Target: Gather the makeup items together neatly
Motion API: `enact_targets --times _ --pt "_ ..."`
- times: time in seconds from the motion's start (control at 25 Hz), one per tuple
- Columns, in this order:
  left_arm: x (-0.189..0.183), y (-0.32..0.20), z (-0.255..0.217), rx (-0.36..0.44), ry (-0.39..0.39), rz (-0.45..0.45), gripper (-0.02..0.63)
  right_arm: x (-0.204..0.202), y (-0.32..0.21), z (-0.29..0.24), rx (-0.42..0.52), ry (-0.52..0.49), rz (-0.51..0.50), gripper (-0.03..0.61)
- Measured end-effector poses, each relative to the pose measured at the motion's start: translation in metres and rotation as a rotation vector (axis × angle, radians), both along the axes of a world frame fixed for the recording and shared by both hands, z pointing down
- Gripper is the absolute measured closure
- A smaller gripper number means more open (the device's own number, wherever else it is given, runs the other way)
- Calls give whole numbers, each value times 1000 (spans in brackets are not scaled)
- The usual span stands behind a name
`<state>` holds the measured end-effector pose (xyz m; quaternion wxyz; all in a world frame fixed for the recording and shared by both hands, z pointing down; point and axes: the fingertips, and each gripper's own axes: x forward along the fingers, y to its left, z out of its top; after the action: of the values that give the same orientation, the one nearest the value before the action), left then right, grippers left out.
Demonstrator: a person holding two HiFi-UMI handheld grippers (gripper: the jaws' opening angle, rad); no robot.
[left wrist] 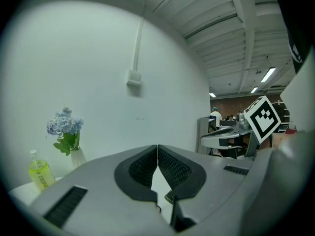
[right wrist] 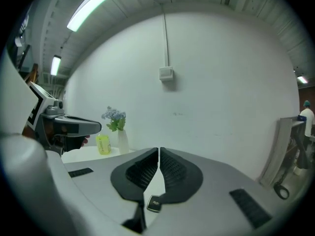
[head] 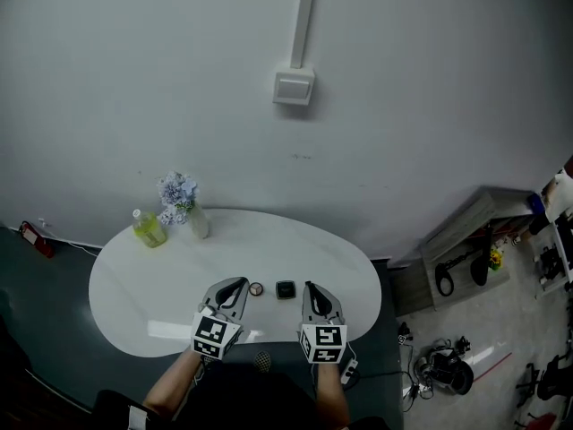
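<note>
The left claw point(left wrist: 157, 149) is pressed together, its 2 ribbed black pads meeting at the tips with nothing between them. The right claw point(right wrist: 159, 151) is the same: pads tip to tip and empty. Both point across the white oval table point(head: 345, 271) toward the pale wall point(head: 403, 79), side by side over the table's near edge.

In the head view, 2 makeup items lie on the table between the 2 claws. A small round compact point(head: 257, 288) with a brownish centre sits nearer the left claw, and a square black compact point(head: 286, 289) sits just beside it, nearer the right claw. The 2 items are close but do not touch. In the right gripper view the square black compact shows low in the gap beneath the pads, lying flat on the table and clear of them.

At the far left end of the table stand a yellow bottle point(head: 149, 228) and, just beside it, a white vase point(head: 198, 222) of pale blue flowers, well apart from the makeup. A switch box point(head: 294, 87) is fixed high on the wall, with a conduit running up from it
</note>
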<state>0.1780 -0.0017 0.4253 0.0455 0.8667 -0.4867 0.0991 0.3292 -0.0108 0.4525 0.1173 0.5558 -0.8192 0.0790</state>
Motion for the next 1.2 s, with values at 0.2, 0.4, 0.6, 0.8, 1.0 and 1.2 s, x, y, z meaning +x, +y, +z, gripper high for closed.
enact_targets --times 0.2,0.4,0.6,0.8,1.0,1.2 --pt "-7 18 -13 37 4 -21 594 -11 19 -14 36 -17 -39 540" --pt "-11 29 -13 43 3 -40 594 -18 26 -21 61 -15 -62 541" --pt "-15 35 -15 45 8 -49 594 -20 34 -20 60 -14 -79 546" --pt "-18 37 -13 40 4 -48 594 -22 37 -17 53 -18 -78 546" --pt "-19 37 -12 31 7 -50 594 -25 40 -13 40 -20 -84 546" --pt "-20 38 -8 21 8 -54 594 -26 42 -8 31 -11 -86 546"
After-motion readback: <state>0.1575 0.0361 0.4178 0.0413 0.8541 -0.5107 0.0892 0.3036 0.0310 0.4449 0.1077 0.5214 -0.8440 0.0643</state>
